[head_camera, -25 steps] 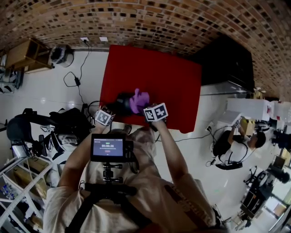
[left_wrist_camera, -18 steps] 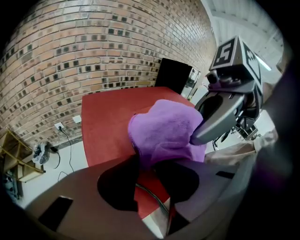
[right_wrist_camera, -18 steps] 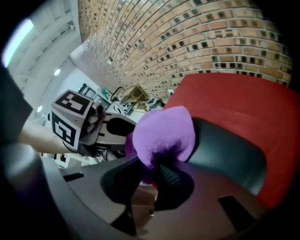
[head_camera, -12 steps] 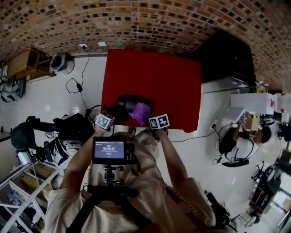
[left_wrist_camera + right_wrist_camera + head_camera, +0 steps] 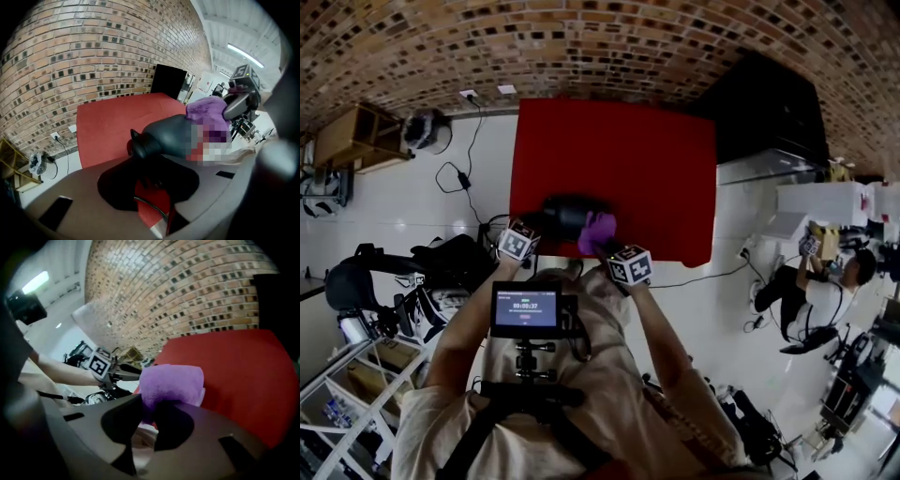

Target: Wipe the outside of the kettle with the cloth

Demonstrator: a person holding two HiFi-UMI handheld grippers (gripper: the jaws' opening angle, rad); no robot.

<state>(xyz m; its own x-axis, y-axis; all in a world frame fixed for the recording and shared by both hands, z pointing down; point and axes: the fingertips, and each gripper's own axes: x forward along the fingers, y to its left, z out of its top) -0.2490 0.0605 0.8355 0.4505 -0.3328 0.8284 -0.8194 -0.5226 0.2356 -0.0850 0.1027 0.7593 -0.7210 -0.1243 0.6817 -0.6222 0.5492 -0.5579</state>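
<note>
A black kettle lies near the front left of the red table. In the left gripper view its dark body reaches away from me, and its near end runs in between the jaws. My left gripper is shut on that near end of the kettle. A purple cloth is bunched in my right gripper, which is shut on it. The cloth rests against the kettle's near right side.
A black cabinet stands to the right of the table, and a brick wall runs behind it. Cables and bags lie on the floor to the left. A person is at the far right. The table's front edge is close to both grippers.
My right gripper has drawn back toward me with the cloth, which slid from the kettle's top down its near right side. The left gripper has kept its hold.
</note>
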